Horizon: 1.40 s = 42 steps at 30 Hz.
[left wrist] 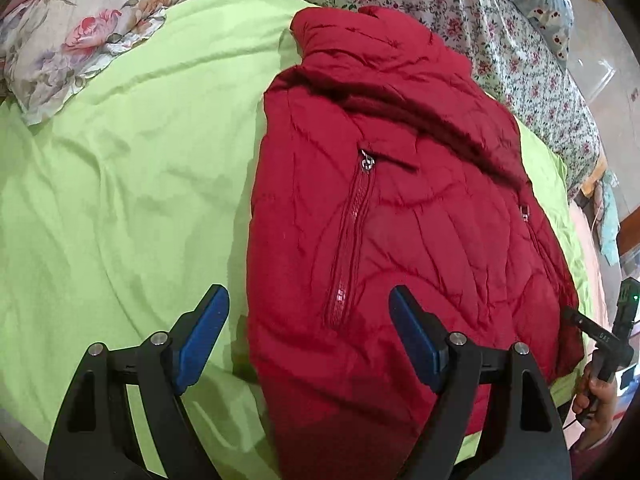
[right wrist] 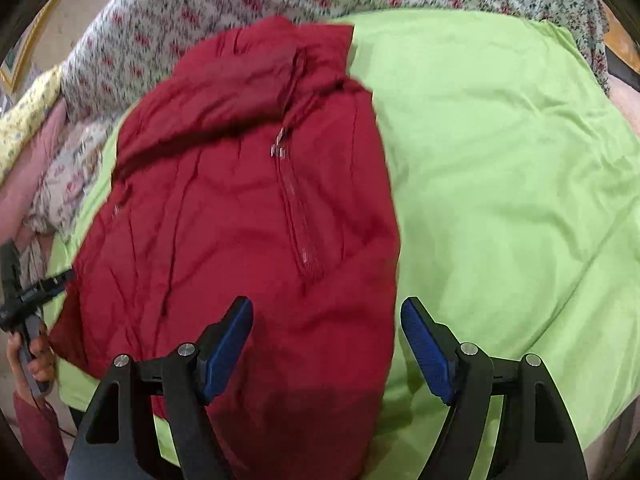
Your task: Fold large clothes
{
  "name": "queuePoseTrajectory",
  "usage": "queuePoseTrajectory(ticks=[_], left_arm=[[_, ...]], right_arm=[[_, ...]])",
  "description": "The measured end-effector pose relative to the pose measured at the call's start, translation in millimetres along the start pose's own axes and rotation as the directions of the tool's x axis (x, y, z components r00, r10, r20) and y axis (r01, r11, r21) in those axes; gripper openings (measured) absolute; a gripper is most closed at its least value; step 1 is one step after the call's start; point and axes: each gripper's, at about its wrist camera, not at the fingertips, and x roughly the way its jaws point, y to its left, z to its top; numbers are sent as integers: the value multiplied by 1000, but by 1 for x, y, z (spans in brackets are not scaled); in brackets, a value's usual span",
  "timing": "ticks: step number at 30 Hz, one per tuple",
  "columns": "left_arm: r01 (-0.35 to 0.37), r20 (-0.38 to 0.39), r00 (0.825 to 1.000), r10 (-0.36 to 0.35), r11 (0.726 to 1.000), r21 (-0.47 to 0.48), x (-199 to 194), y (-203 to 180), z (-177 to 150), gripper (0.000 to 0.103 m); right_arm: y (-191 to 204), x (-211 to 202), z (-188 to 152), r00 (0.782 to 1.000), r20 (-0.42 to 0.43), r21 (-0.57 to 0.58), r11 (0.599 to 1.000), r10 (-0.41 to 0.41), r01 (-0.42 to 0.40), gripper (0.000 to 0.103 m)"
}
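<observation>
1. The red quilted jacket (left wrist: 384,216) lies folded into a long bundle on the light green sheet (left wrist: 120,184). In the left wrist view it runs from the collar at 12 o'clock down to the hem at 6 o'clock.
2. The left gripper (left wrist: 310,336) hovers over the jacket's near end with its jaws wide apart and nothing between them. One blue pad (left wrist: 416,348) is over red fabric; the other is over the sheet just beside the jacket's edge.
3. The right gripper (right wrist: 326,344) is also spread wide and grips nothing. Its 9 o'clock finger sits above the jacket (right wrist: 240,200), its 3 o'clock finger above the green sheet (right wrist: 500,160). That view is blurred.
4. A zipper (left wrist: 352,236) runs down the jacket's top face, and a second zipper pull (left wrist: 525,213) shows toward 3 o'clock.
5. A floral pillow (left wrist: 76,36) rests at 10 o'clock in the left view, and a floral bedspread (left wrist: 500,20) spans 12 to 2 o'clock beyond the collar.
6. Each view catches the other gripper at its edge: the right one (left wrist: 612,344) at 4 o'clock, the left one (right wrist: 28,300) at 8 o'clock, with the left hand (right wrist: 32,356) around its handle.
</observation>
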Motion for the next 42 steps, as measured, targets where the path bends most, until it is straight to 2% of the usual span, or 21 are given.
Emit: queuePoseTrajectory(ticks=[6, 11, 13, 16, 20, 27, 29, 32, 35, 37, 38, 42], left_arm=[[1, -26, 1000, -1, 1000, 17, 1, 2, -15, 83], [3, -40, 999, -2, 1000, 17, -1, 7, -25, 83], [7, -45, 999, -6, 1000, 22, -3, 9, -26, 83], [21, -55, 998, -19, 999, 33, -4, 11, -31, 83], [48, -73, 996, -44, 998, 49, -5, 8, -38, 83], [101, -114, 989, -91, 992, 79, 0, -5, -44, 82], [107, -133, 987, -91, 988, 114, 3, -13, -44, 80], [66, -153, 988, -36, 979, 193, 6, -19, -49, 69], [81, -157, 986, -51, 978, 191, 1, -10, -54, 58], [103, -144, 987, -77, 978, 181, -6, -3, -58, 49], [110, -137, 987, -87, 978, 177, -8, -1, -58, 47], [117, -108, 989, -98, 975, 188, -13, -3, -61, 32]], right_arm=[[1, 2, -18, 997, -72, -44, 998, 42, -46, 74], [-10, -5, -23, 993, -91, -31, 996, 81, -84, 52], [-14, -10, -26, 991, -92, -30, 995, 92, -95, 39], [-20, -17, -29, 990, -83, -32, 992, 117, -120, 32], [-18, -19, -30, 988, -69, -47, 989, 136, -140, 32], [-14, -17, -30, 986, -66, -41, 986, 156, -159, 39], [-14, -17, -30, 985, -64, -40, 986, 157, -160, 39], [-14, -17, -30, 986, -61, -42, 986, 156, -159, 39], [-14, -19, -32, 986, -51, -42, 986, 160, -162, 39], [-14, -18, -32, 985, -47, -33, 985, 168, -170, 39], [-14, -18, -32, 984, -48, -30, 984, 172, -173, 39], [-11, -17, -31, 984, -51, -35, 984, 173, -175, 38]])
